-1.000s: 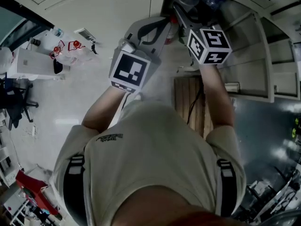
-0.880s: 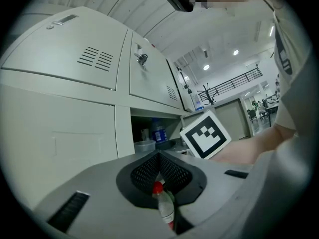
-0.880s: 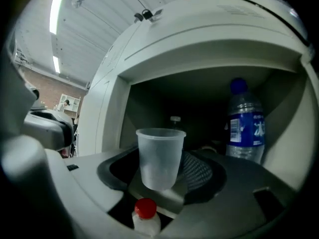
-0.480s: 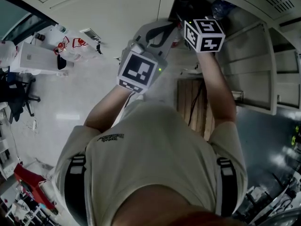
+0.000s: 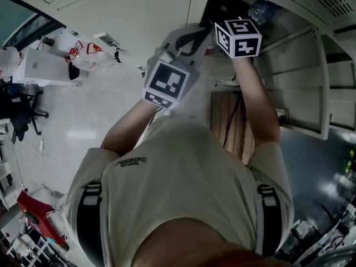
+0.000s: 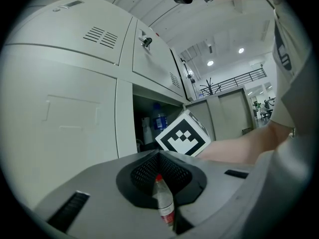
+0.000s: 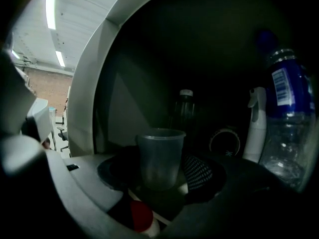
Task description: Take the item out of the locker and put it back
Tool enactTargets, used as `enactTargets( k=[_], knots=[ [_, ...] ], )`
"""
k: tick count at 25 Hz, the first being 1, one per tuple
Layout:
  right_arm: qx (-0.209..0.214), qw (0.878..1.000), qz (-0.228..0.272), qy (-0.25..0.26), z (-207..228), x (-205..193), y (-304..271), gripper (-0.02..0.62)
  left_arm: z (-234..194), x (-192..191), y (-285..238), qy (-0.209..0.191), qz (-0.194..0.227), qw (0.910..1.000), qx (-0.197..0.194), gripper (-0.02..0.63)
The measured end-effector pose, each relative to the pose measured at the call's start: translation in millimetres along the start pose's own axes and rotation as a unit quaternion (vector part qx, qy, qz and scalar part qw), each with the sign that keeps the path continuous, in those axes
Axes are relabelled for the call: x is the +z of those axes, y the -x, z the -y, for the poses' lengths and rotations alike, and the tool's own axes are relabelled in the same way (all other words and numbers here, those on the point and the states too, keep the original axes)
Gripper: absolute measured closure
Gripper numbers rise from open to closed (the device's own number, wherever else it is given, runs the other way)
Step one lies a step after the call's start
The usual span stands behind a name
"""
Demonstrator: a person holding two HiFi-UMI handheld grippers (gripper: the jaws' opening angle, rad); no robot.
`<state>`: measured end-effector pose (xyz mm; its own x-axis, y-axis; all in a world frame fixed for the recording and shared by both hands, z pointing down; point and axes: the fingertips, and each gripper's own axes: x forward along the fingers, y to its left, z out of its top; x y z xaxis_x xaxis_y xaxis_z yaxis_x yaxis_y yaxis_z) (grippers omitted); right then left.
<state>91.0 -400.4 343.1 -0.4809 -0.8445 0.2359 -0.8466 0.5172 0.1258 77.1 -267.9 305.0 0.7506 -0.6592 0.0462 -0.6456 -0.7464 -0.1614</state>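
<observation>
My right tool (image 7: 162, 172) pinches a cup (image 7: 160, 151) inside the locker (image 7: 94, 108); a bottle (image 7: 286, 118) and a sprayer (image 7: 255, 126) stand right of the cup; left tool (image 6: 159, 156) pressed together.

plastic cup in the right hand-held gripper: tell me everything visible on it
The plastic cup is translucent, greyish, tapered, with a thin rolled rim, and looks empty. It stands upright between the jaws of the right hand-held gripper, gripped low on its sides by the black pads, inside the dark locker, with a clear bottle behind it.

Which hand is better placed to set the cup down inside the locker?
Right. The right gripper holds the plastic cup, reaching into the open locker; the left gripper is outside it, jaws together.
</observation>
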Motion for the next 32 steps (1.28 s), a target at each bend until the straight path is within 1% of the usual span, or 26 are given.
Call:
enactTargets(
  k=[6,12,13,14,15,24,29,32],
  knots=[
    [-0.009,1.0,-0.008,0.008,-1,-2,-2,0.318,-1,-2,1,-0.001,-0.003,1.0,0.003,0.594],
    [-0.013,1.0,-0.004,-0.003,2,-1,0,0.313,-4,-5,2,0.0,-0.006,1.0,0.006,0.594],
    [-0.015,1.0,-0.004,-0.004,3,-1,0,0.302,-4,-6,2,-0.001,-0.008,0.9999,0.007,0.594],
    [-0.017,1.0,-0.003,-0.004,4,-2,0,0.272,-4,-7,3,-0.001,-0.009,0.9999,0.007,0.594],
    [-0.018,1.0,-0.002,-0.006,4,-2,1,0.265,-4,-7,3,0.0,-0.01,0.9999,0.009,0.594],
    [-0.028,0.999,0.009,-0.014,9,2,8,0.265,-5,-11,6,0.006,-0.013,0.9999,0.007,0.594],
    [-0.036,0.999,0.019,-0.001,12,10,15,0.265,-6,-8,6,0.003,-0.008,0.9999,0.007,0.594],
    [-0.039,0.999,0.029,-0.005,13,17,22,0.265,-6,-7,6,0.002,-0.006,1.0,0.007,0.594]
  ],
)
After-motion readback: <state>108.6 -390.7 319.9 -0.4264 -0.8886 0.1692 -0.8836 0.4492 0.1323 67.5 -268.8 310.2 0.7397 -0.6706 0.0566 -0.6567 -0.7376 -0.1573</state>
